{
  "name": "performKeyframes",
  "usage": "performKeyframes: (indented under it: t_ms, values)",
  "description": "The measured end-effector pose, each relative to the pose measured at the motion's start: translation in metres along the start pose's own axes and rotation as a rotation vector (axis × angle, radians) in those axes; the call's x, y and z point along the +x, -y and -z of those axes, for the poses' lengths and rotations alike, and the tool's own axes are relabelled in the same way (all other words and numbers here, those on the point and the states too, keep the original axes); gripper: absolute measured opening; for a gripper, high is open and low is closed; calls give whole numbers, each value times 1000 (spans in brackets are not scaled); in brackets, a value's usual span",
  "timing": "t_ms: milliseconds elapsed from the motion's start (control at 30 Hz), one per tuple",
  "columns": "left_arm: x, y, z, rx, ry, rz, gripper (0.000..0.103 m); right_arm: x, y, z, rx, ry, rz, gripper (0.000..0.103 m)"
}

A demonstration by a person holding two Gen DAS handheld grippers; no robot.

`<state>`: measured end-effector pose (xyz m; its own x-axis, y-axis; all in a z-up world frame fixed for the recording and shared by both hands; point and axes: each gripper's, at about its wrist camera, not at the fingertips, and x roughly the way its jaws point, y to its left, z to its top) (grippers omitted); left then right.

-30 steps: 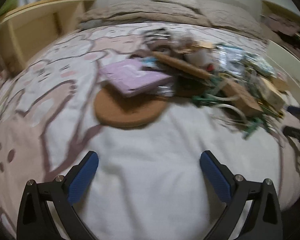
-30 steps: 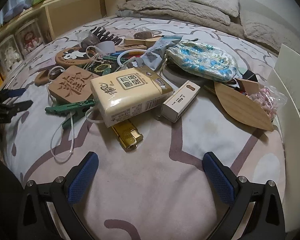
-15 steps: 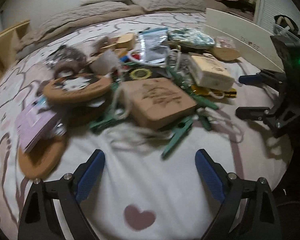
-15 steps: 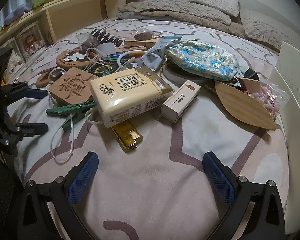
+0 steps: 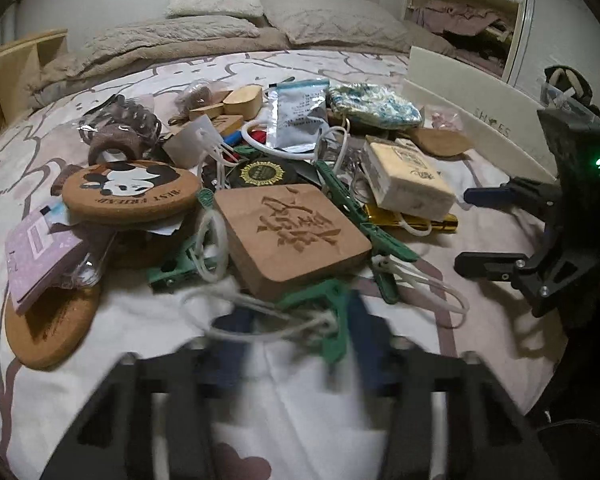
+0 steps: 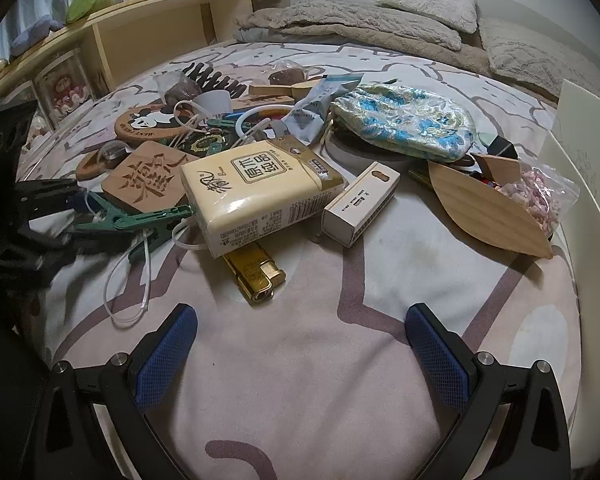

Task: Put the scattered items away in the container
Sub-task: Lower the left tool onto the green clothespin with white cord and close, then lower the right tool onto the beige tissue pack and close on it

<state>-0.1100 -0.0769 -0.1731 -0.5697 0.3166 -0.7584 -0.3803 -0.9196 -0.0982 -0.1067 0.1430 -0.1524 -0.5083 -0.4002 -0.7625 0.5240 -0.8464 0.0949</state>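
A pile of small items lies on the bed: a carved wooden coaster [image 5: 292,236], a panda cork coaster [image 5: 132,192], a tissue pack [image 6: 256,192], a gold lighter [image 6: 256,280], a small white box [image 6: 360,204], a blue patterned pouch [image 6: 404,124] and green clothes pegs [image 5: 328,320]. My left gripper [image 5: 296,344] is blurred and its blue fingers stand around a green peg and white cord. My right gripper [image 6: 300,356] is open and empty in front of the lighter. The white container [image 5: 472,116] stands at the right.
A wooden leaf dish [image 6: 484,208] and a bag of pink bits [image 6: 540,196] lie beside the container wall [image 6: 592,168]. A wooden shelf [image 6: 148,40] runs along the left. Pillows [image 5: 216,0] and a blanket lie at the head of the bed.
My left gripper swung from the purple card and cork mat toward the pile, moved up to the green peg, and its fingers have come closer together. The right gripper has barely moved.
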Motion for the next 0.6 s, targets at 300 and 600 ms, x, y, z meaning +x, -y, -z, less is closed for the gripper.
performKeyframes:
  t_ms: [300, 600]
  values:
    - [-13, 12, 10, 7, 1, 21, 11, -10, 4, -2, 29, 30, -25, 103]
    - [-28, -6, 30, -137, 45, -9, 11, -29, 1, -37, -40, 138, -78, 103]
